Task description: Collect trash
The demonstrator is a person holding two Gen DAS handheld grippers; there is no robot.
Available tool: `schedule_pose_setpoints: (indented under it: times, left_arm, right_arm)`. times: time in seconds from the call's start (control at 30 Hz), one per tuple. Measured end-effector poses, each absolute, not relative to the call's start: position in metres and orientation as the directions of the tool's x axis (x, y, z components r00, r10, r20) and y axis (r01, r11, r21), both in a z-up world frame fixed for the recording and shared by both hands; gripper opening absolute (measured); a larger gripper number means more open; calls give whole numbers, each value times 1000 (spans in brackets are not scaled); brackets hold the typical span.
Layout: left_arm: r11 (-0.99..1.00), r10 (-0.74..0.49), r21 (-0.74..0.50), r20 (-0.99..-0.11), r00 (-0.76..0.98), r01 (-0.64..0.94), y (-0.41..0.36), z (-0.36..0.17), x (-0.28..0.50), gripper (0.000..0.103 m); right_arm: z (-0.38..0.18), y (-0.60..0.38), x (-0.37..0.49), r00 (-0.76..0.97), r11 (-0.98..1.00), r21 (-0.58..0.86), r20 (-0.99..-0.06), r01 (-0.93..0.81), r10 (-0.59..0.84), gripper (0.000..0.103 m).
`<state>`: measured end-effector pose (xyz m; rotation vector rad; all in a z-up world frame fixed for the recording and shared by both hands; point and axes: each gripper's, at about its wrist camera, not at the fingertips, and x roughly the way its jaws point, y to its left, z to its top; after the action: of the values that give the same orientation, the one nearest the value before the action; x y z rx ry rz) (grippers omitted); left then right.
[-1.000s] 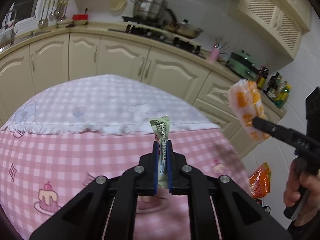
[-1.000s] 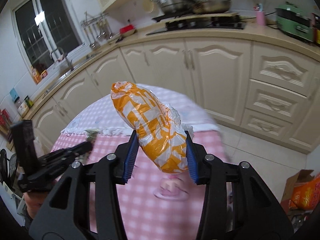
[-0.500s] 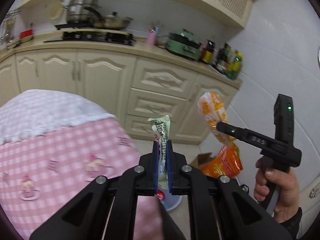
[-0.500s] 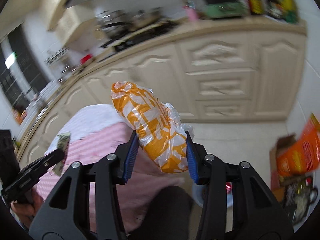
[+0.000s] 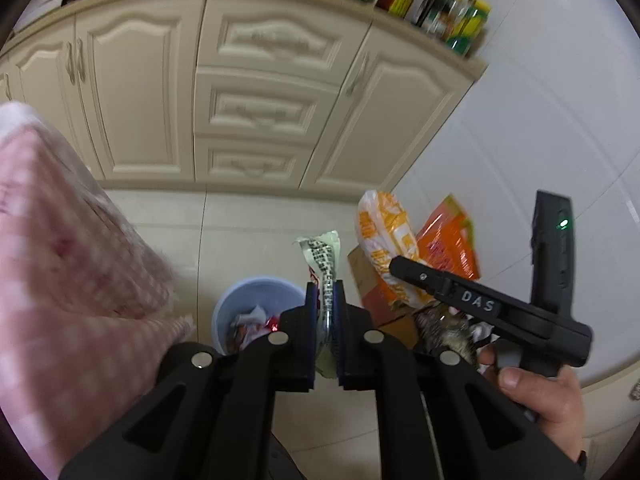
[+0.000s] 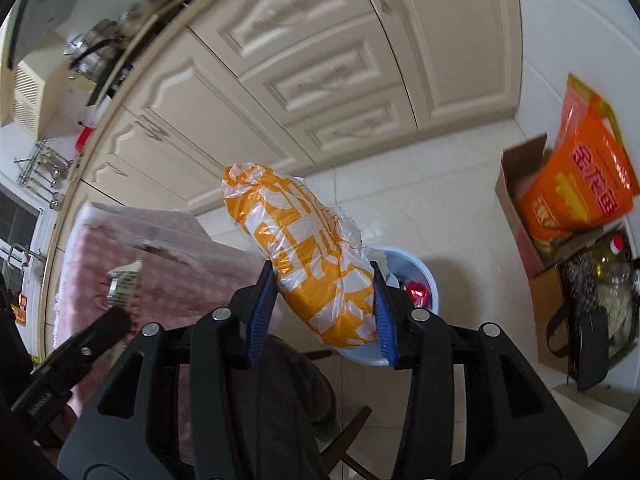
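My left gripper (image 5: 325, 292) is shut on a thin green-and-white printed wrapper (image 5: 322, 252) that sticks up between its blue pads. It hangs above the floor, just right of a light blue trash bin (image 5: 240, 300) holding crumpled wrappers. My right gripper (image 6: 322, 280) is shut on a crumpled orange-and-white plastic bag (image 6: 308, 248), held over the same bin (image 6: 424, 280). The right gripper also shows in the left wrist view (image 5: 394, 266) with the bag (image 5: 384, 240). The left gripper shows at the lower left of the right wrist view (image 6: 118, 314).
A table with a pink checked cloth (image 5: 60, 280) stands to the left of the bin. A cardboard box with an orange bag (image 6: 576, 184) and a dark bag (image 6: 592, 300) sit on the floor to the right. Cream cabinets (image 5: 256, 80) line the far wall.
Both grippers have swung away from the table and tilted down toward the floor. The blue bin has come into view below them. Both still hold their trash.
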<state>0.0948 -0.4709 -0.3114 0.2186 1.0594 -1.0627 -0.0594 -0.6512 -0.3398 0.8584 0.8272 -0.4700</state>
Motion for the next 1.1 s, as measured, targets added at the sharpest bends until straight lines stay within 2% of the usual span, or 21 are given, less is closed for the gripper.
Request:
schedule_pose_setpoints:
  times: [0.2,0.33,0.4,0.43,0.47,0.6,0.63,1.1]
  left_arm:
    - [538,-528,-310,-849,26,784,-499,-358,100,7]
    - [553,-524,-345,-852,-6,758,-506,-375,112,12]
    - [567,-534,-367,-846,-10,738,-506,-380,119,29]
    - [576,-537,-370,-844,-4,729,-505,-381,122,51]
    - [586,-545,-377,-838,4,718,-504,-381,126,71]
    - [637,-541,-355,-838,68,684,-494,-372,132,90]
    - [643,-531,-348,-845,70,682,-495,-372,133,98]
    - [654,-509,-228,-838,197,721,-486,-333,118,98]
  right_arm:
    - [-381,-659,-54,567,538,484,-824,690,13,45]
    - [-397,-664,-51,564,510,502,-825,698,40,52]
    - [-403,-668,-50,570,493,518,-820,699,55,68]
    - [-405,-670,-50,572,481,525,-818,702,57,87]
    - [-408,-671,-51,570,469,523,-820,712,50,97]
    - [-412,-674,-58,546,436,501,-837,748,24,97]
    - [-411,-674,-60,544,432,496,-839,753,15,97]
    - [-381,-667,-67,537,458,461,-843,760,-43,97]
